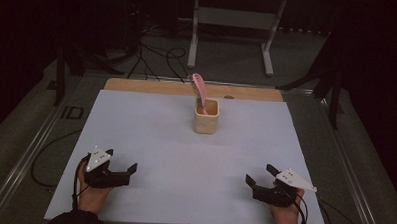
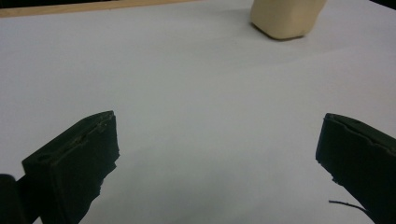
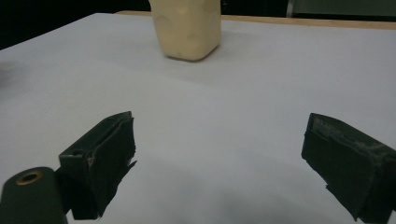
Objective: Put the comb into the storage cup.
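One cream cup (image 1: 206, 117) stands upright on the pale sheet (image 1: 151, 125) that covers the table, toward the far middle of it, and one pink utensil (image 1: 201, 90) leans out of the cup's mouth, its upper end tipped toward the far left. Two grippers rest near the near edge of the sheet, one in each of the person's hands, both well apart from the cup and well apart from each other. The left gripper (image 1: 120, 161) sits at the near left with its jaws spread wide and nothing between them — in the left gripper view its two black jaws frame bare sheet, with the base of the cup (image 2: 285, 18) far off at the upper right. The right gripper (image 1: 260, 175) sits at the near right, likewise spread wide and holding nothing; the right gripper view shows the same bare gap, the cup (image 3: 189, 28) standing ahead and a little to the left of centre. One grey three-cornered plate tops each gripper, two in all. A strip of bare wooden tabletop (image 1: 147, 86) shows beyond the sheet's far edge — the cup stands just short of it.
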The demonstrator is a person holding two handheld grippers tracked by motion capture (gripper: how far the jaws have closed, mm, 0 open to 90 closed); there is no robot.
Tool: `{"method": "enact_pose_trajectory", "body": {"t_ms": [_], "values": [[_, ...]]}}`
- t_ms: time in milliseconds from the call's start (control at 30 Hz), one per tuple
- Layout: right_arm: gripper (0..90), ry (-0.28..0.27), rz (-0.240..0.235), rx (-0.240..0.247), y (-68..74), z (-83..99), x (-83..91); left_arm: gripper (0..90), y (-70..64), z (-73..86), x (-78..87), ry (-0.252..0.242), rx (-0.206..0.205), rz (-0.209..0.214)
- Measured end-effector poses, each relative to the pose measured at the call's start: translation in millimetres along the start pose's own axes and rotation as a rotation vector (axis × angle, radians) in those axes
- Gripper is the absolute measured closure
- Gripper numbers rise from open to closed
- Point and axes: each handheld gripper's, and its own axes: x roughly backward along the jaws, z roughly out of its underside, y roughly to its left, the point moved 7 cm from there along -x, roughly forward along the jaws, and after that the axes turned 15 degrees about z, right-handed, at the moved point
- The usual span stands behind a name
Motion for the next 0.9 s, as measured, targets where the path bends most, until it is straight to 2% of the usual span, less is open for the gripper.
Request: {"method": "enact_pose_trajectory", "body": {"t_ms": [233,400,533,633,800,900], "values": [[9.3,-0.007,-0.003,0.003,1.2,-0.9,0.4,0.0,0.1,8.0,12.5,0.005,-0.022,-0.014],[9.3,-0.017,-0.009,0.008,4.4,-2.7,0.0,0.0,2.5,12.5,25.8,-0.017,-0.025,-0.03],[9.2,-0.028,-0.02,0.012,8.5,-4.7,-0.6,0.0,3.5,12.7,36.1,-0.039,-0.048,-0.048],[9.2,-0.037,-0.028,0.024,10.0,-5.5,-0.3,0.0,3.1,9.7,41.2,-0.074,-0.063,-0.051],[9.2,-0.038,-0.018,0.04,5.7,-4.9,-2.2,0.0,0.2,3.8,42.3,-0.12,-0.091,-0.053],[9.2,-0.035,-0.009,0.046,3.4,-4.1,-3.8,0.0,0.7,2.9,42.3,-0.127,-0.099,-0.059]]}}
